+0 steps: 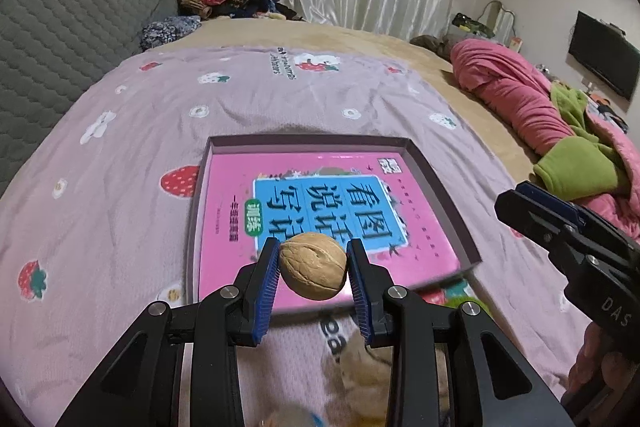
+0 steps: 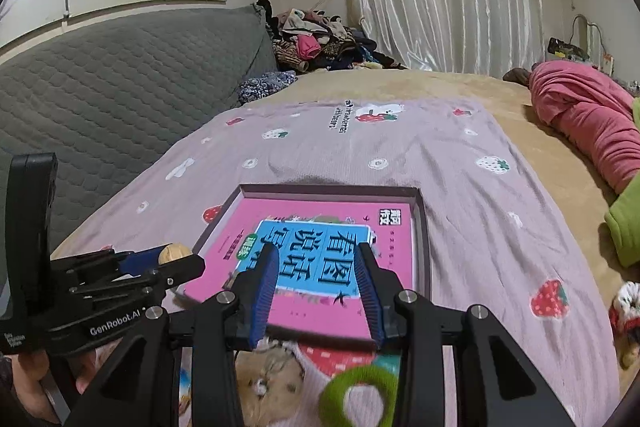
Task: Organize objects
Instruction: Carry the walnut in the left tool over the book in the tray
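My left gripper (image 1: 313, 269) is shut on a tan walnut (image 1: 313, 265) and holds it above the near edge of a shallow purple box (image 1: 436, 179). A pink book with a blue title panel (image 1: 320, 211) lies inside the box. In the right wrist view the left gripper (image 2: 176, 259) shows at the left with the walnut (image 2: 174, 251) in it, beside the box (image 2: 422, 227) and the book (image 2: 320, 259). My right gripper (image 2: 317, 287) is open and empty, over the box's near edge. It also shows in the left wrist view (image 1: 560, 223) at the right.
The box sits on a lilac strawberry-print blanket (image 1: 140, 147) over a tan bed. A green hair tie (image 2: 362, 397) and a plush toy (image 2: 272, 379) lie just below my right gripper. A pink and green quilt (image 1: 532, 107) lies at the right, a grey headboard (image 2: 120, 87) at the left.
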`<state>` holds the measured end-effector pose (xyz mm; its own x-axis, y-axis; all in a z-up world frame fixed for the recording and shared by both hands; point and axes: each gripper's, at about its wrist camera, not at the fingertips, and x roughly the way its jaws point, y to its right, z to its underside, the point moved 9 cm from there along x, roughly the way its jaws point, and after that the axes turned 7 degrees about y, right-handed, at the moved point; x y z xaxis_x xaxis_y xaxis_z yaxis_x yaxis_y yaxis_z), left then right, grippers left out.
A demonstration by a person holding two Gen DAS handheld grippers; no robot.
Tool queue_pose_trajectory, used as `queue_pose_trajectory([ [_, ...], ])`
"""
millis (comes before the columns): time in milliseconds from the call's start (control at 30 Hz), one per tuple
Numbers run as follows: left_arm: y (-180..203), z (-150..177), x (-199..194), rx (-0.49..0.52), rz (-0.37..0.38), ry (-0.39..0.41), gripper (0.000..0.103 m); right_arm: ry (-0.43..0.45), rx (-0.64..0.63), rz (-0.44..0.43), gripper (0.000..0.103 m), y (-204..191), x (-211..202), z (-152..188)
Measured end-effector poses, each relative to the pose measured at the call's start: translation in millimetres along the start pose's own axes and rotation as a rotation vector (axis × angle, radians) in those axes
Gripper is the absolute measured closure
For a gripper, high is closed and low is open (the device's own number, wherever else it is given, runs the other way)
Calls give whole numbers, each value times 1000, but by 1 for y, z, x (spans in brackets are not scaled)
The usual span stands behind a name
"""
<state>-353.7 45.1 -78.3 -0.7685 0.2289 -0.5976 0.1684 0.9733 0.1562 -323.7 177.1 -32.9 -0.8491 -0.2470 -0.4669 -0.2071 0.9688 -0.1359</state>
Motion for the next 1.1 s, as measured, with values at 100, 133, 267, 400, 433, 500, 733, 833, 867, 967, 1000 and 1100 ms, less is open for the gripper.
queue_pose_trajectory([
  [100,-1,-6,15,-6,-1,-12,68,2,-3,1,63,5,15,-8],
  [133,-2,-7,19,-4,-2,-16,68,2,1,-3,63,6,20,-10],
  [267,-7,-14,39,-14,-12,-31,68,-17,2,-4,63,12,40,-14],
  [400,-14,-19,58,-16,-21,-53,68,-45,-1,0,65,20,61,-16],
  [433,-15,-20,61,-18,-22,-54,68,-52,5,0,65,21,65,-16],
  [500,-17,-22,69,-27,-21,-67,68,-65,15,-4,65,25,74,-16],
  [733,-25,-30,96,-43,-31,-90,68,-131,33,7,67,35,102,-5],
  [833,-29,-30,106,-50,-34,-103,68,-157,30,16,67,38,111,1],
  [867,-31,-30,111,-51,-36,-110,68,-167,32,15,67,39,113,3],
  [967,-35,-29,122,-66,-36,-129,68,-190,35,15,67,42,122,8],
  [1000,-37,-28,126,-72,-33,-135,68,-197,35,18,67,43,125,9],
  [1100,-40,-23,139,-74,-38,-169,68,-215,37,25,67,47,132,12],
])
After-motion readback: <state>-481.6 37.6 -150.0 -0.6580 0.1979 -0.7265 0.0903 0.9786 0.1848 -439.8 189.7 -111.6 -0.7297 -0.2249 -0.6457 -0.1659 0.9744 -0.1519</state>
